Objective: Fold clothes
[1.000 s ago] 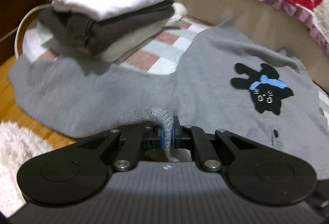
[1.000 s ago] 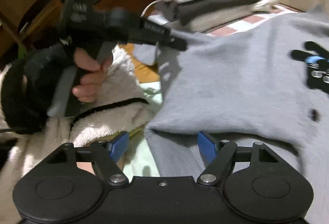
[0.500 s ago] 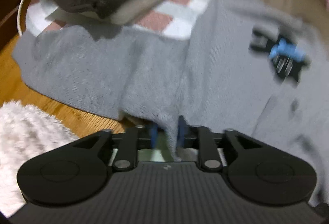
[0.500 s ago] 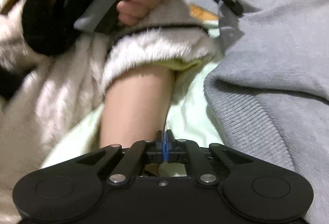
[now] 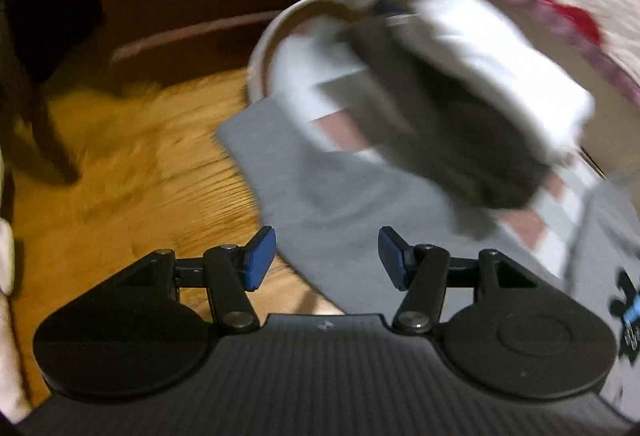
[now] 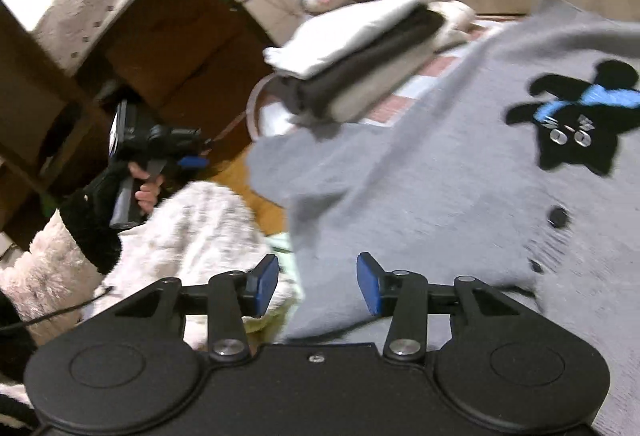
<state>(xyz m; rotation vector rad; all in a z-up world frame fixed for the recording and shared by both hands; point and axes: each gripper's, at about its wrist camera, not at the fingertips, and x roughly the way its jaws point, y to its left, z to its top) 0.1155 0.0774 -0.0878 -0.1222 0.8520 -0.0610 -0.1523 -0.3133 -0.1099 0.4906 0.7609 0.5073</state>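
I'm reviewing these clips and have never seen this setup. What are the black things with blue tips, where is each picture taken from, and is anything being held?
There is no robot here. A person holds a hand-operated two-finger gripper in each hand, and a fisheye camera on each looks forward along its fingers. The black shape at the bottom of each picture is that gripper's body; the blue pieces are its finger pads.

The left wrist view shows the left gripper, open and holding nothing, over a grey sleeve edge and the wooden floor. It is blurred.

The right wrist view shows the right gripper, also open and empty, above the grey sweater with a black cat patch. Behind lies a stack of folded clothes. At left, the person's hand grips the other gripper's handle.
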